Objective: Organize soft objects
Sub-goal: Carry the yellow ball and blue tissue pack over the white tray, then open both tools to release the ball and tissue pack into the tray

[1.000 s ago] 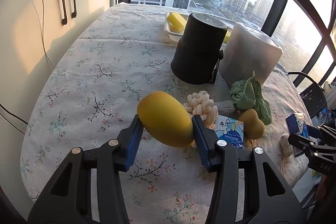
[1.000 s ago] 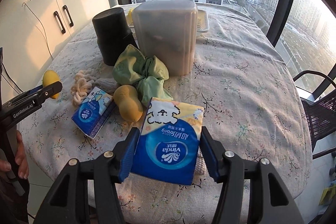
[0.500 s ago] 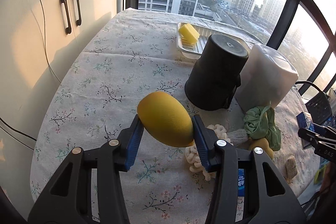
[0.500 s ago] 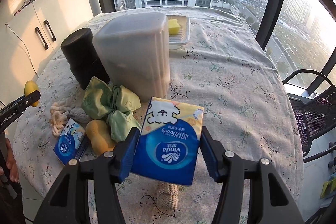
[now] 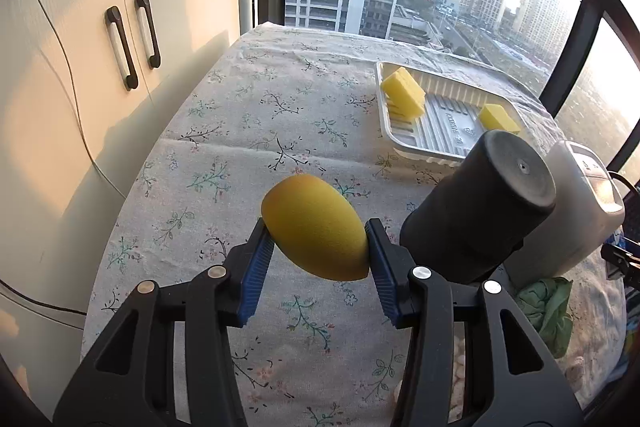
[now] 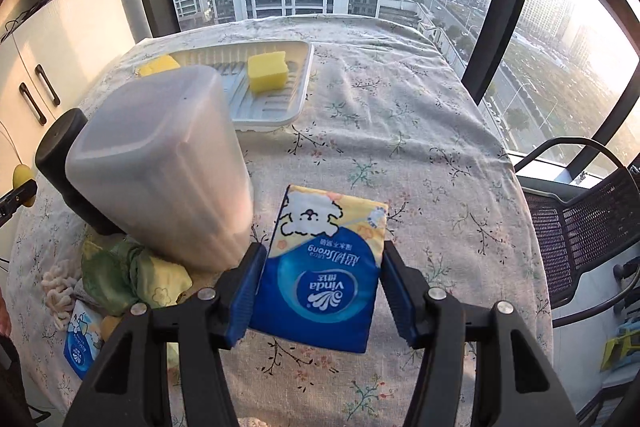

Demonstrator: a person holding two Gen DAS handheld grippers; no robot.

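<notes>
The left gripper (image 5: 318,251) is clamped on a yellow egg-shaped sponge (image 5: 314,227), held above the table (image 5: 240,131); the right gripper (image 6: 318,287) is clamped on a blue tissue pack (image 6: 324,267), also held above the cloth. A floral tablecloth, pale with small sprigs and a few creases, covers the whole rounded table. Near the front edge lie a green cloth bundle (image 6: 120,275), a cream knotted rope (image 6: 56,291) and a second small tissue pack (image 6: 82,343). Just behind them stand an upturned black cup (image 5: 480,211) and, touching it, an upturned frosted container (image 6: 160,171). Towards the far edge sits a white ribbed tray (image 5: 444,123) with two yellow sponge blocks in it, one (image 5: 402,95) leaning on the tray's left end, the other (image 6: 267,71) lying flat. A white cabinet (image 5: 132,39) with two dark handles stands along the table's left side. Beyond the far edge, dark-framed windows (image 6: 504,7) show tall city towers in low sun, and a black mesh chair (image 6: 580,219) stands off the right side
</notes>
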